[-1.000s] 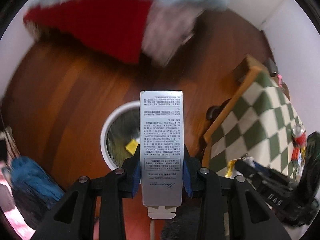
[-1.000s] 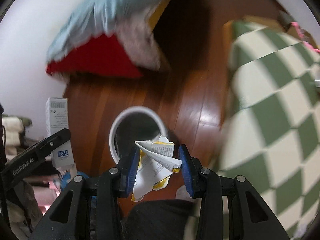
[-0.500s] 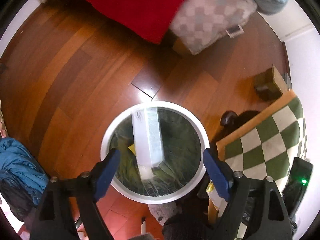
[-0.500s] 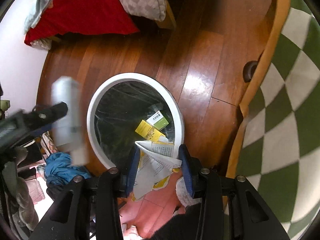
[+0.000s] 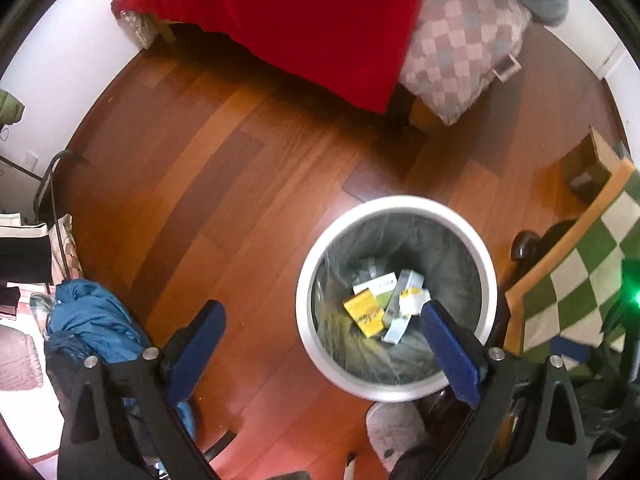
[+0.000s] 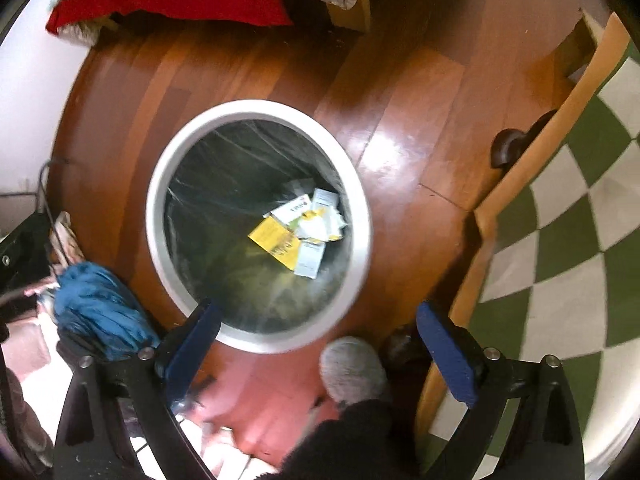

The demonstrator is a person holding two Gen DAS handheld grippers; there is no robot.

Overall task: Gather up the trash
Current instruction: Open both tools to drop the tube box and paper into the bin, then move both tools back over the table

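Right claw (image 6: 320, 340) released crumpled paper (image 6: 318, 226), now in bin (image 6: 360, 208).

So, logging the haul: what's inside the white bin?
Inside the bin: a yellow packet, a silver carton and crumpled paper. Anything under them is hidden.

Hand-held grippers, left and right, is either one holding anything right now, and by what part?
Nothing is held. The left hand-held gripper and the right hand-held gripper both stand open and empty above the trash bin.

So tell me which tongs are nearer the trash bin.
Right, narrowly. The right tongs hang open with the trash bin rim between their tips; the left tongs hang open, offset to its left, one tip over it.
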